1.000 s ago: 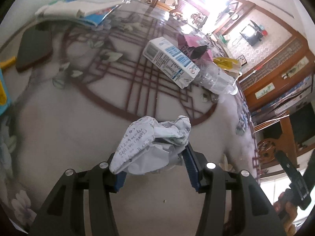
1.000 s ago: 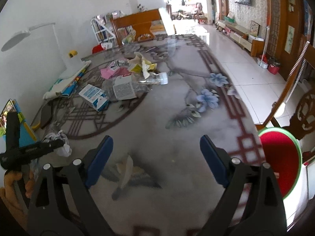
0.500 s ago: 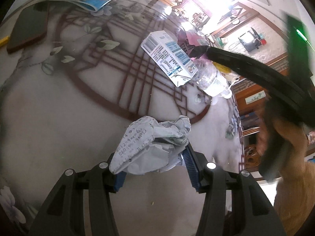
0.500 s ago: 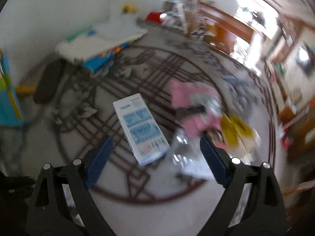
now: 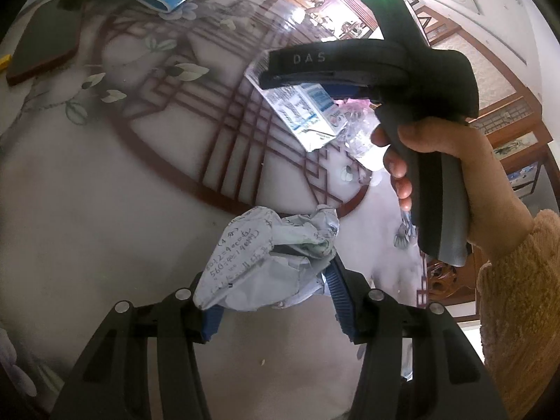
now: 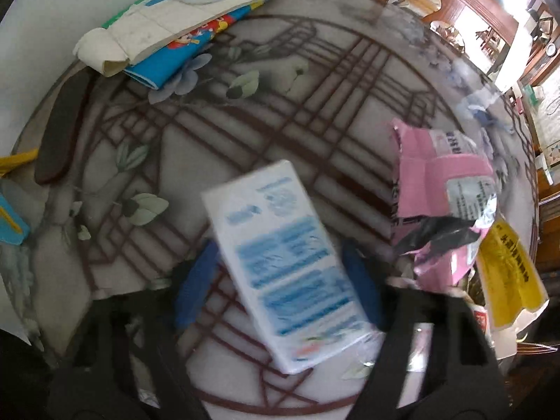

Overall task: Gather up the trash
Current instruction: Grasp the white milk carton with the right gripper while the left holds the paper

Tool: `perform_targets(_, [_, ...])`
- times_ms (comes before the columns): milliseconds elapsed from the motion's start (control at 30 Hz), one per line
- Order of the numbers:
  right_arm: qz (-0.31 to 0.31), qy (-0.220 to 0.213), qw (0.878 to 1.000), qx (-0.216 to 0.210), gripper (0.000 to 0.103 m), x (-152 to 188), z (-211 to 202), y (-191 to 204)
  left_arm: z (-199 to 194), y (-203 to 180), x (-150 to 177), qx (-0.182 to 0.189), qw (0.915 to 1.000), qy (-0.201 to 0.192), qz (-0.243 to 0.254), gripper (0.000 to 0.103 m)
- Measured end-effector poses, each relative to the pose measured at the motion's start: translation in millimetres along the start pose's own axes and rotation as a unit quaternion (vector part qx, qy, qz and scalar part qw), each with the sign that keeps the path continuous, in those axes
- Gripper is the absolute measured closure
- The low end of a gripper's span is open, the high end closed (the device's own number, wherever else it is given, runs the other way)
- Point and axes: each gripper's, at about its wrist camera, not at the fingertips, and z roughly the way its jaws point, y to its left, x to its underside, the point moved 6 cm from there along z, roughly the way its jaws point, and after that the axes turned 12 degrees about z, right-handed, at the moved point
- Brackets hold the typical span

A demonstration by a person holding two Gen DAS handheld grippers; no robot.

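With the left gripper [image 5: 273,301] clenched on a crumpled ball of grey-white handwritten paper [image 5: 266,259], held just above the patterned glass-topped table [image 5: 105,182], we note one piece of trash is secured.

Right gripper [image 6: 280,280]: jaws spread, blue pads on either side of a white and blue printed carton box [image 6: 283,273] lying flat on the table. We cannot tell whether the pads touch it; this view is blurred.

Handling, our judgement: the carton looks light, thin-walled, probably empty, so it would crush under a hard squeeze. Its printed face looks smooth and could slip. We would take hold across the narrow width, mid-length, long sides against the pads.

Surroundings: a torn pink plastic wrapper [image 6: 444,189] and a yellow plastic packet [image 6: 507,273] lie just beside the carton on its right; a clear crumpled plastic bottle [image 5: 360,136] sits near its far end. A stack of folded papers and a colourful booklet [image 6: 168,31] lies well apart. The wrapper edge could get caught by the right-hand pad.
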Motion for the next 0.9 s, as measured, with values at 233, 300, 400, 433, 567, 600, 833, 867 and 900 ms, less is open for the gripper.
perform_targets(233, [0.023,0.002,0.999,-0.033,0.044,22,-18,-4,2,0,0,-0.007,1.0,0.0,0.005,0.053])
perform_targets(300, [0.035,-0.001,0.999,-0.031,0.044,36,-26,-12,2,1,0,-0.011,0.9999,-0.001,0.005,0.053])
perform_targets(400, [0.057,-0.008,0.998,-0.034,0.044,62,-44,-31,1,1,0,-0.016,0.9998,-0.003,0.007,0.053])
perform_targets(433, [0.066,-0.01,0.997,-0.034,0.044,70,-50,-38,1,0,0,-0.017,0.9998,-0.002,0.008,0.053])
perform_targets(567, [0.121,-0.016,0.992,-0.045,0.044,109,-73,-71,1,1,-1,-0.025,0.9996,0.0,0.014,0.053])
perform_targets(600, [0.128,-0.016,0.991,-0.044,0.044,119,-77,-77,2,1,-1,-0.029,0.9994,0.0,0.016,0.053])
perform_targets(833, [0.175,-0.016,0.984,-0.04,0.044,177,-91,-106,-2,-1,-4,-0.06,0.9972,-0.01,0.045,0.05])
perform_targets(867, [0.179,-0.017,0.983,-0.04,0.044,180,-90,-107,-3,-2,-5,-0.064,0.9967,-0.012,0.048,0.05])
perform_targets(900, [0.183,-0.018,0.982,-0.041,0.044,183,-89,-108,-3,-2,-5,-0.069,0.9962,-0.013,0.052,0.05])
